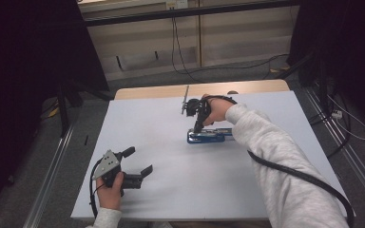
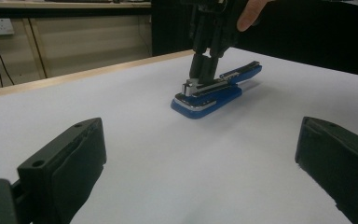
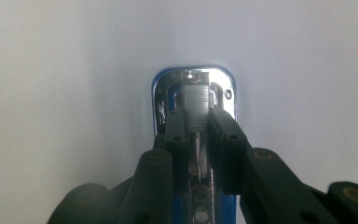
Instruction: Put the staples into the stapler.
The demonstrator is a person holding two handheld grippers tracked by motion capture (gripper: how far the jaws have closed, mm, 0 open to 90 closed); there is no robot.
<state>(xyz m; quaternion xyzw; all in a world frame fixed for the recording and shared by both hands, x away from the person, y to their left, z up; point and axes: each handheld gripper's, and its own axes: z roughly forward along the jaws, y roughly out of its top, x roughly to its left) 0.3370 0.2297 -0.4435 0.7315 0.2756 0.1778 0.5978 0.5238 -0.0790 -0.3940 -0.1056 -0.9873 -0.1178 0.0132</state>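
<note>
The stapler (image 1: 209, 136) lies on the white tabletop (image 1: 171, 190), a little toward one o'clock from the middle, its blue base flat and its long axis running three to nine. The right gripper (image 1: 198, 129) comes straight down on the stapler's nine o'clock end. From the right gripper view, the jaws are pinching the metal staple rail (image 3: 197, 109), one on each side, with the chrome nose of the base (image 3: 193, 77) just beyond at twelve. In the left gripper view the blue top arm (image 2: 240, 73) is tilted up and away from the base, hinged open, while the black jaws clamp the rail below it. The left gripper (image 1: 140, 161) rests down at seven o'clock on the tabletop, well apart from the stapler, jaws spread wide with nothing between them, pointing toward three. A black cable (image 1: 294, 173) trails along the right sleeve.
</note>
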